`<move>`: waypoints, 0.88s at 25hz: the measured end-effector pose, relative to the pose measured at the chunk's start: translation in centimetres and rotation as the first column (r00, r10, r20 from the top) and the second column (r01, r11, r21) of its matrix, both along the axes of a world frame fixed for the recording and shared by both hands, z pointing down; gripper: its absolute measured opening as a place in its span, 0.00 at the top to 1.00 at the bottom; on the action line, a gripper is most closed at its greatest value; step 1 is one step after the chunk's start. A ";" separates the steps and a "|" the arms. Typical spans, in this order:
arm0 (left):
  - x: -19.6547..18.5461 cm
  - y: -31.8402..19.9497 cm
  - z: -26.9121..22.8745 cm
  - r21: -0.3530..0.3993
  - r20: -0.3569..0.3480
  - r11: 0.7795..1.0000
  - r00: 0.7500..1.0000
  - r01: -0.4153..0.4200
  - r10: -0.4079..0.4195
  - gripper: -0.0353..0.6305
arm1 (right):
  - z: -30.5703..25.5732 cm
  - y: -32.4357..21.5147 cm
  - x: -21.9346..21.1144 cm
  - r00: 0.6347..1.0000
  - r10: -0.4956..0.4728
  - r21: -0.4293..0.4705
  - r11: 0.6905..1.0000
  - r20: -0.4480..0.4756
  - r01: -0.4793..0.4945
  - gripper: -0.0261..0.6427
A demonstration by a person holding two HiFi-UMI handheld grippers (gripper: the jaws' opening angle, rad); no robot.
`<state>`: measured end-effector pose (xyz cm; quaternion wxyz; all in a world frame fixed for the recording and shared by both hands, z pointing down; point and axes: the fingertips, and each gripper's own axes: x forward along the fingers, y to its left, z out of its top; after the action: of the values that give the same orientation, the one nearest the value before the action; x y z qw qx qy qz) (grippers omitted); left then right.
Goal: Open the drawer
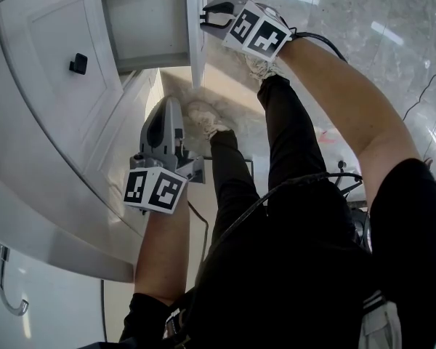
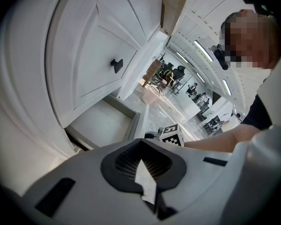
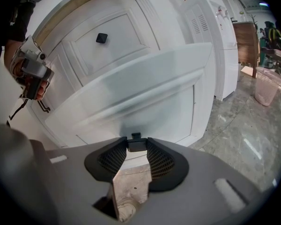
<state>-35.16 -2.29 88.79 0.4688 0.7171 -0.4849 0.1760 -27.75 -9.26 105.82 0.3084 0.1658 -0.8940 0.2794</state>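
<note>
**Head view:** The drawer (image 1: 149, 20) stands pulled out of the white cabinet (image 1: 29, 166) at the top of the picture, with its bare inside showing. Its front panel (image 1: 196, 35) is seen edge-on, running down the picture. The right gripper (image 1: 203, 17) is at the outer face of that panel, its 2 jaws reaching in against it from the right. The person's arm stretches back from it toward the body. The left gripper (image 1: 166, 106) hangs lower in the picture, beside the cabinet's face. It is well apart from the drawer and touches nothing. To its upper left is a closed door (image 1: 51, 71) with a small black knob (image 1: 78, 63).

**Left gripper view:** The 2 jaws meet at their tips and nothing is between them. Beyond them lies the open drawer. The right gripper's marker cube (image 2: 171, 134) shows by the drawer's front panel.

**Right gripper view:** The front panel fills the middle of the picture. The drawer's own black pull (image 3: 136, 144) sits squarely between the 2 jaws, and the pads clamp it from both sides. At the far left the left gripper shows, held in a hand (image 3: 36, 86) near the cabinet and away from the drawer.
</note>
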 end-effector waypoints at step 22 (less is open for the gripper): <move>0.6 0.1 -0.5 0.004 -0.002 1.000 1.000 -0.008 0.009 0.96 | 0.0 0.8 2.2 1.000 0.010 -0.016 1.000 -0.008 -0.010 0.76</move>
<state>-34.53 -2.16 88.29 0.4670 0.7202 -0.4818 0.1764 -25.55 -8.43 105.85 0.3118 0.1687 -0.8898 0.2874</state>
